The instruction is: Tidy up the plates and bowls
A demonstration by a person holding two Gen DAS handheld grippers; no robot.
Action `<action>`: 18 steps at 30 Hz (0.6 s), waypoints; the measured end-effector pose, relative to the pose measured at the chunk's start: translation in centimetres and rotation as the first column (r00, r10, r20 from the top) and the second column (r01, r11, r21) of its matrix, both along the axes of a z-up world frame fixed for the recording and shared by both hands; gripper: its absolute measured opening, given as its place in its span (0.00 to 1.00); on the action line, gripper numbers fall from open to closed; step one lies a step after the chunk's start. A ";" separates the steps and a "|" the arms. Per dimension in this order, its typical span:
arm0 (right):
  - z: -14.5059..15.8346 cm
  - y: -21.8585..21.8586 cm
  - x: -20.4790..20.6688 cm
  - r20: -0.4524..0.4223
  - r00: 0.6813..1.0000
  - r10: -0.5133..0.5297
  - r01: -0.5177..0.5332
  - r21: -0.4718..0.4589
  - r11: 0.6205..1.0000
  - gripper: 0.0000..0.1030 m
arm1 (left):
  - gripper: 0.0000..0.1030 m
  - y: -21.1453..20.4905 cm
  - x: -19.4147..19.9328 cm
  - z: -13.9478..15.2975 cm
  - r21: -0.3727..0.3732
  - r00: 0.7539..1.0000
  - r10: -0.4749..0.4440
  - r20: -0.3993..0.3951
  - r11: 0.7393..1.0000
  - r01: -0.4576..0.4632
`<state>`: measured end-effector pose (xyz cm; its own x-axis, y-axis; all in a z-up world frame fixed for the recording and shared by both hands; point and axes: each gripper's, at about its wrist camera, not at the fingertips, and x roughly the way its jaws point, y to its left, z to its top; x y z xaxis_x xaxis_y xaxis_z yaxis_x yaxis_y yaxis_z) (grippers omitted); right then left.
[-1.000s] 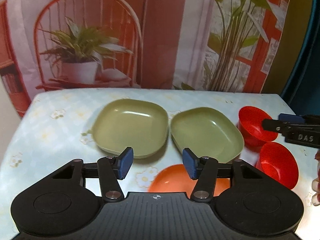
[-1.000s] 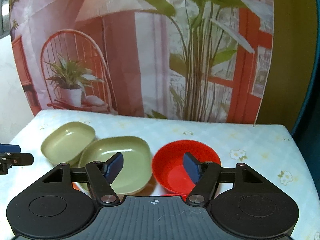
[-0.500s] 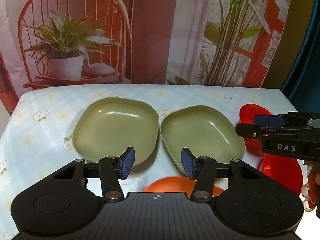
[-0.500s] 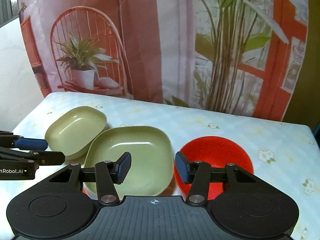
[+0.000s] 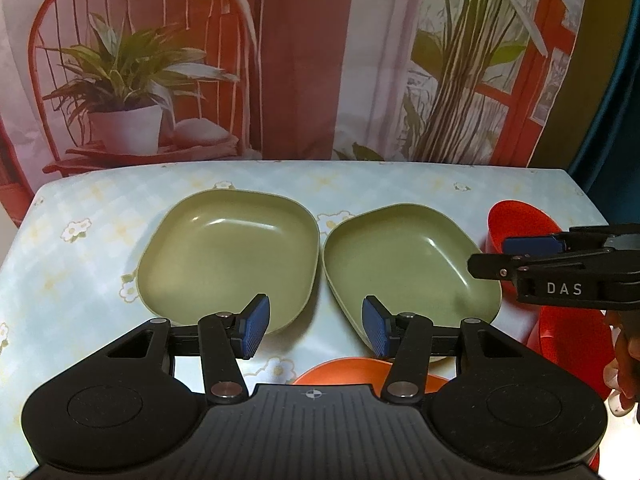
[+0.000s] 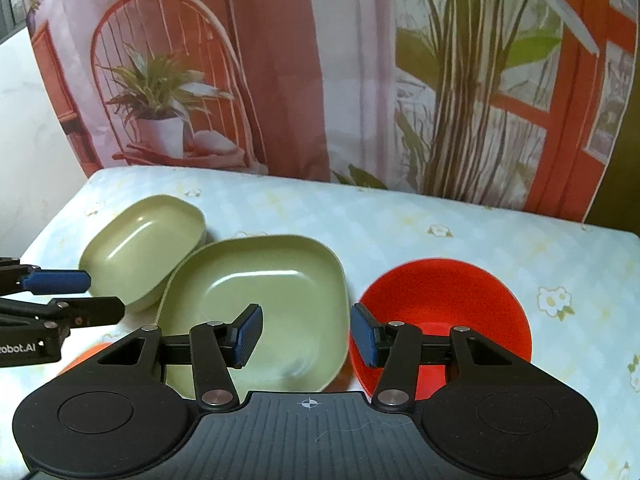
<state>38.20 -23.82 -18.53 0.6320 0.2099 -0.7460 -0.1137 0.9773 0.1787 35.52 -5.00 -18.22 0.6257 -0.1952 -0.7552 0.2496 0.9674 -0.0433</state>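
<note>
Two green plates (image 5: 228, 256) (image 5: 404, 268) side by side on bench (image 5: 80, 280), unstacked. Left gripper (image 5: 316, 326), right gripper (image 6: 306, 334): jaws part open, empty, poised near plate rims, likely for stacking.

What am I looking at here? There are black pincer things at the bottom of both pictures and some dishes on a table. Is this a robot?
No robot arm here: a person holds a two-finger claw in each hand, and each claw carries a wide-angle camera looking forward along its fingers. So one picture is taken from the left claw, the other from the right claw. Each camera also catches the other claw coming in from the side.

On the flowered tablecloth lie two green squarish dishes side by side, the left green dish and the right green dish, two red bowls, one just right of the green pair and another nearer, and an orange dish partly hidden under the left claw.

Nothing is held: both claws stand open above the dishes, blue pads apart with nothing between them. The backdrop with plants and a chair is a printed cloth.
</note>
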 end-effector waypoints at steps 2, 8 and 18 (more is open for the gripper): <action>-0.3 -0.5 -0.1 -0.010 1.000 -0.009 0.009 0.000 1.000 0.45 | 0.53 0.1 0.2 -0.2 -0.009 1.000 0.005 -0.009 1.000 -0.005; -1.0 -1.9 -0.2 -0.030 0.999 -0.033 0.033 0.004 0.999 0.45 | 0.53 0.3 0.8 -1.1 -0.030 0.999 0.006 -0.042 1.000 -0.008; -0.4 -0.3 0.4 -0.010 1.000 0.018 -0.018 0.016 1.000 0.42 | 0.53 -0.5 1.9 -2.3 -0.044 0.998 -0.025 -0.056 0.999 0.022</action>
<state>38.57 -24.13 -18.89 0.6204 0.2330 -0.7489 -0.1290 0.9722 0.1956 37.41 -5.48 -20.52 0.5769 -0.2429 -0.7799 0.2683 0.9581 -0.1000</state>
